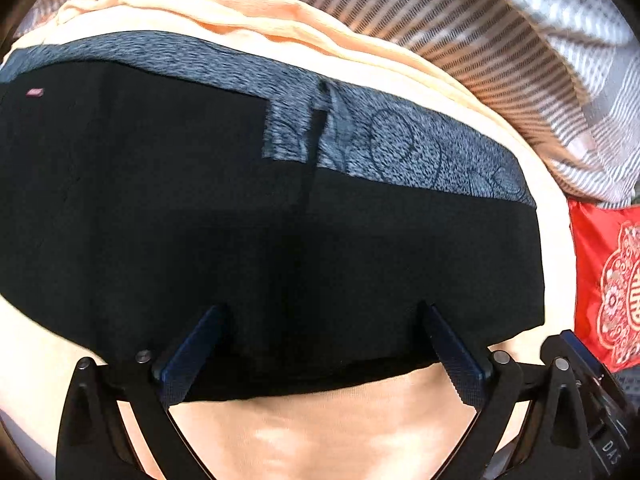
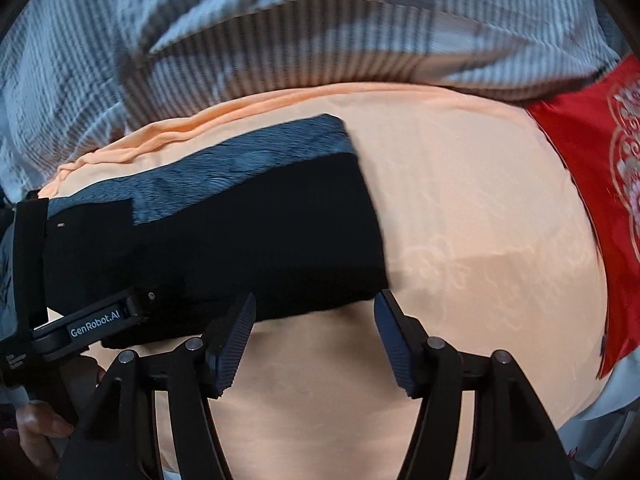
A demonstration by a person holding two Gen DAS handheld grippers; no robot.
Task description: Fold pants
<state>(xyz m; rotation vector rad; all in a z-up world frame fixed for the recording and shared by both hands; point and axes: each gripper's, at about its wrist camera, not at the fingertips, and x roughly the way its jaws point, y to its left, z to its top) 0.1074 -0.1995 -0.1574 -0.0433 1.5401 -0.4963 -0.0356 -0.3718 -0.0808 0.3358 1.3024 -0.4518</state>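
Observation:
The black pants (image 1: 200, 220) lie folded into a flat block on a peach sheet (image 1: 320, 432), with a grey patterned waistband (image 1: 400, 148) along the far edge. My left gripper (image 1: 320, 312) is open, its fingertips over the near edge of the pants, holding nothing. In the right wrist view the pants (image 2: 260, 240) lie left of centre. My right gripper (image 2: 316, 300) is open and empty, just off their near right corner. The left gripper's body (image 2: 100, 320) shows at the left there.
A grey-and-white striped blanket (image 2: 280, 32) is bunched behind the sheet. A red embroidered cushion (image 2: 600, 184) lies at the right, also seen in the left wrist view (image 1: 608, 280). Bare peach sheet (image 2: 480, 240) spreads right of the pants.

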